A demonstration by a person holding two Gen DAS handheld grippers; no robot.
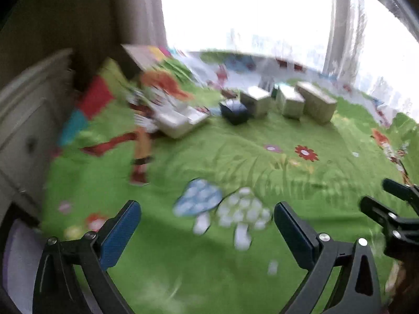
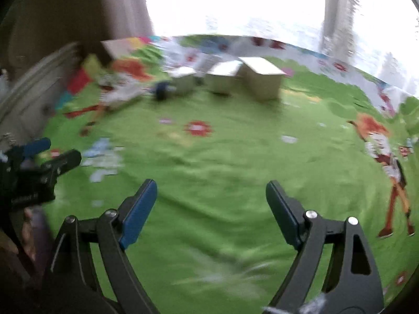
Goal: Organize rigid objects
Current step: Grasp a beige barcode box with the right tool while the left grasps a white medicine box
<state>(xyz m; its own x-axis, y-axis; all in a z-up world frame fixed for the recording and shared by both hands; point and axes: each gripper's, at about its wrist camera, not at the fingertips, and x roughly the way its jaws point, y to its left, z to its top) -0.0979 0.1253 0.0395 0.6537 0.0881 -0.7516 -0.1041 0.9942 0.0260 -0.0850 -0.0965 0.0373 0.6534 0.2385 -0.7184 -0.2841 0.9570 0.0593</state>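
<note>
Several rigid boxes stand in a loose row at the far side of a green printed bedspread [image 1: 235, 162]: a low white box [image 1: 172, 123], a small dark blue box [image 1: 234, 111], and three pale boxes [image 1: 256, 100] [image 1: 289, 102] [image 1: 316, 102]. The right wrist view shows the same pale boxes [image 2: 222, 78] and the dark box [image 2: 162, 90]. My left gripper [image 1: 207, 206] is open over the mushroom print, nothing between its blue pads. My right gripper [image 2: 211, 184] is open too, over bare green cloth, well short of the boxes. Both views are blurred.
A white dresser [image 1: 23, 120] stands along the left. A bright window with curtains [image 1: 337, 26] lies behind the bed. Coloured cushions or cloth [image 1: 94, 96] sit at the far left corner. Each gripper shows at the edge of the other's view [image 1: 387, 201] [image 2: 49, 154].
</note>
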